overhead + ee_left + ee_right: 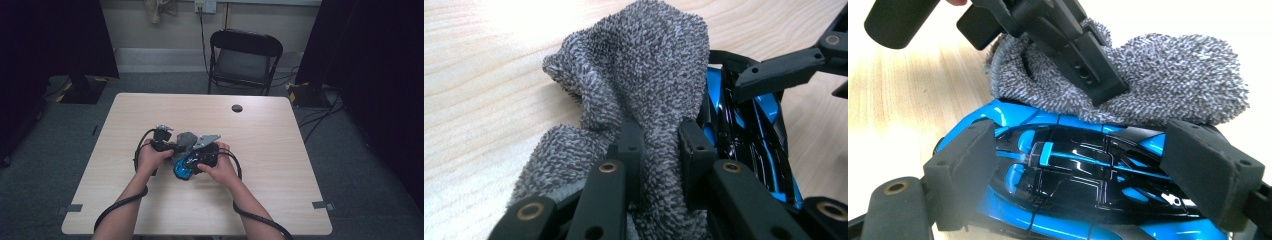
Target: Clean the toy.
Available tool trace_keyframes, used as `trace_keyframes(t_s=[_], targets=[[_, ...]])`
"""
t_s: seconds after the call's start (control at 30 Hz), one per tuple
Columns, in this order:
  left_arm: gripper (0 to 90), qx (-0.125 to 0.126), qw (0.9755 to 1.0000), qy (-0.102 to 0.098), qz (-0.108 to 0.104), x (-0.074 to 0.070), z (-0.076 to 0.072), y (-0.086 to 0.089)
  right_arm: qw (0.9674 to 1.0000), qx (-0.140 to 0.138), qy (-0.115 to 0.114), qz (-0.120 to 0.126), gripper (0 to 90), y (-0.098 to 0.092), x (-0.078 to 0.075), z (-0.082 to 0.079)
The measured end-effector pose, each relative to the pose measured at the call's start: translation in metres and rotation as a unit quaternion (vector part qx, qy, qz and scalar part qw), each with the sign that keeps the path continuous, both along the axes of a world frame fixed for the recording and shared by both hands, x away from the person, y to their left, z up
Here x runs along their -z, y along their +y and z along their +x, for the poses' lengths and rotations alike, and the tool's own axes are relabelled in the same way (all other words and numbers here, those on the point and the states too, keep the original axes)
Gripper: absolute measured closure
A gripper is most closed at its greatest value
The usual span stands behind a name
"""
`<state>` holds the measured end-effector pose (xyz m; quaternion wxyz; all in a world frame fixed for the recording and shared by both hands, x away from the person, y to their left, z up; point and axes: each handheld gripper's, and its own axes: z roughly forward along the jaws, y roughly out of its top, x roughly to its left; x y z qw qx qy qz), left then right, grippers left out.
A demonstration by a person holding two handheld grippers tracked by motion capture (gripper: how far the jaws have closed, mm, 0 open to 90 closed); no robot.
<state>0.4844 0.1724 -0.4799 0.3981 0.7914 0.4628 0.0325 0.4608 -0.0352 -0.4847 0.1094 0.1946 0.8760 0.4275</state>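
Left gripper (656,150) is clamped on the grey cloth (644,80); right gripper (1093,170) is closed across the blue toy car (1073,185) — held above the table (280,150). Cloth is laid on the car (wiping judged mid-way) — remaining bodywork is left.

left claw (656,145) clamped, right claw (1093,175) spread wide

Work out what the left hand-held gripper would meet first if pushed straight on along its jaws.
Probably the bare wooden table: the left hand-held gripper is shut on the grey terry cloth, and past it lies tabletop, though depth is unclear.
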Motion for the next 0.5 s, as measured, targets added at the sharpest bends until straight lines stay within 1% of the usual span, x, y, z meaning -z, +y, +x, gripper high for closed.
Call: trace_keyframes(t_s=[0.13, 0.33, 0.5], targets=[[75.7, 0.003, 1.0000, 0.001, -0.001, 0.000, -0.004, 0.004, 1.0000, -0.001, 0.000, 0.000, 14.3, 0.000, 0.000, -0.001], [75.5, 0.009, 0.9999, 0.010, -0.004, -0.001, -0.011, 0.013, 1.0000, -0.002, -0.001, 0.002, 14.4, 0.001, 0.000, -0.001], [75.6, 0.008, 0.9999, 0.012, -0.008, -0.001, -0.019, 0.020, 1.0000, -0.004, -0.002, 0.004, 14.4, 0.000, 0.001, -0.001]])
